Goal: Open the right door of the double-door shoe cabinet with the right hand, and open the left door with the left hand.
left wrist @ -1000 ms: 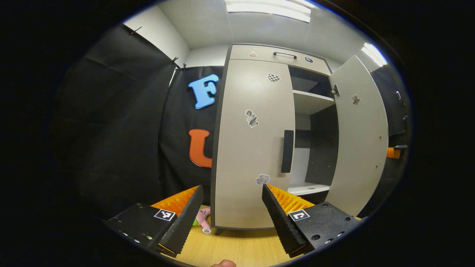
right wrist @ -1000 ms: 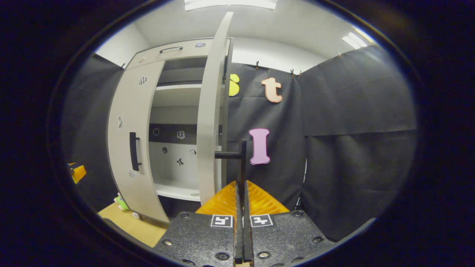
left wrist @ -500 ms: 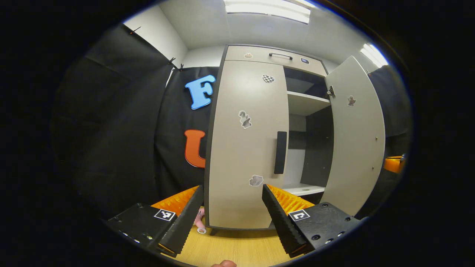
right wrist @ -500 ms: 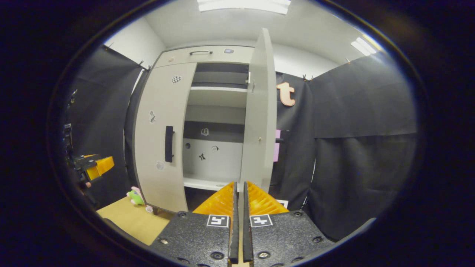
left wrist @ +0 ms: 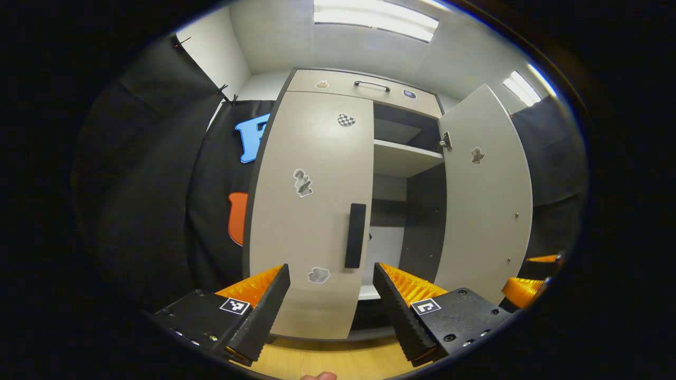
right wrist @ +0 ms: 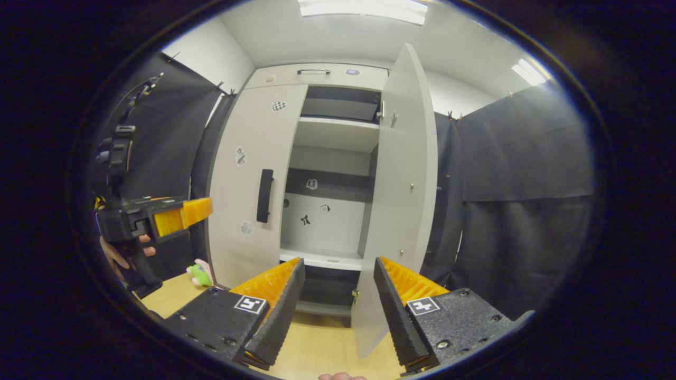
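Observation:
The light grey shoe cabinet faces me. Its left door [left wrist: 311,211] is closed, and the black vertical handle [left wrist: 355,236] stands just above and between the fingers of my left gripper [left wrist: 331,274], which is open and holds nothing. The right door [left wrist: 483,195] is swung wide open, showing shelves inside. In the right gripper view, the right door [right wrist: 404,184] stands edge-on ahead of my right gripper [right wrist: 339,269], which is open and apart from it. The left door [right wrist: 248,190] and its handle [right wrist: 264,196] are left of centre. The left gripper [right wrist: 203,211] hovers in front of that door, held by a hand [right wrist: 119,253].
The cabinet has a top drawer [left wrist: 364,87] with a thin handle. A small green and pink plush toy [right wrist: 199,274] lies on the wooden surface [right wrist: 322,348] at the cabinet's left foot. The right gripper [left wrist: 531,274] shows at the far right, beside the open door.
The right gripper let go of the right door's handle, drew back and opened. The right door swung further open. The left gripper moved closer to the left door's handle.

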{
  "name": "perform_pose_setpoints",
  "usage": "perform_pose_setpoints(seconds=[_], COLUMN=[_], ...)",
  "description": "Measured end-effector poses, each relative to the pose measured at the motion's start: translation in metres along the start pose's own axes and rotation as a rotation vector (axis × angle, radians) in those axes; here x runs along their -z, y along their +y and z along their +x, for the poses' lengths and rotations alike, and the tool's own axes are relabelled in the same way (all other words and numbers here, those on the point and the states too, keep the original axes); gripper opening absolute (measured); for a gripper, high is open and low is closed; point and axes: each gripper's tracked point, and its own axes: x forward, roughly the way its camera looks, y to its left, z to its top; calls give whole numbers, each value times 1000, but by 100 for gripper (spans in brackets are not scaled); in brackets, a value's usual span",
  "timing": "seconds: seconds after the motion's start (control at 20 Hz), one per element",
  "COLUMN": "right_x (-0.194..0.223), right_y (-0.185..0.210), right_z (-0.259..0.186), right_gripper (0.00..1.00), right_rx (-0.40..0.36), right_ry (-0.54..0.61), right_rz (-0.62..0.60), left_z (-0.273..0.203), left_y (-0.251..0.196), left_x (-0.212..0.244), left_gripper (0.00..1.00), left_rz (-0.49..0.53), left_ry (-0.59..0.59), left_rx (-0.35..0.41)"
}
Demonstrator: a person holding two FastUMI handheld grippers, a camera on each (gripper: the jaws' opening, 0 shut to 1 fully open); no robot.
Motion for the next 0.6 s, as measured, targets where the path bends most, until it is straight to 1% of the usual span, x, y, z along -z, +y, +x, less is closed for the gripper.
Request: perform_pose_setpoints(seconds=[0.1, 0.15, 0.25, 0.35, 0.45, 0.5, 0.6], right_x=[8, 11, 14, 17, 18, 18, 16], right_y=[3, 3, 1, -3, -7, -8, -10], right_z=[2, 2, 1, -1, -1, -2, -1], right_gripper=[82, 85, 84, 84, 82, 84, 82], right_rx=[-34, -45, -62, -67, -66, -66, -62], right_ry=[29, 38, 46, 48, 51, 54, 48], right_rz=[35, 46, 60, 62, 62, 63, 65], left_z=[26, 40, 69, 97, 121, 132, 148], left_y=[-14, -23, -34, -32, -28, -27, -29], left_x=[-5, -5, 2, 0, 1, 6, 19], left_gripper=[94, 94, 95, 95, 95, 95, 95], left_rz=[16, 24, 8, 25, 77, 97, 108], left_ry=[-7, 0, 36, 36, 32, 57, 103], left_rx=[21, 40, 65, 43, 3, -5, -7])
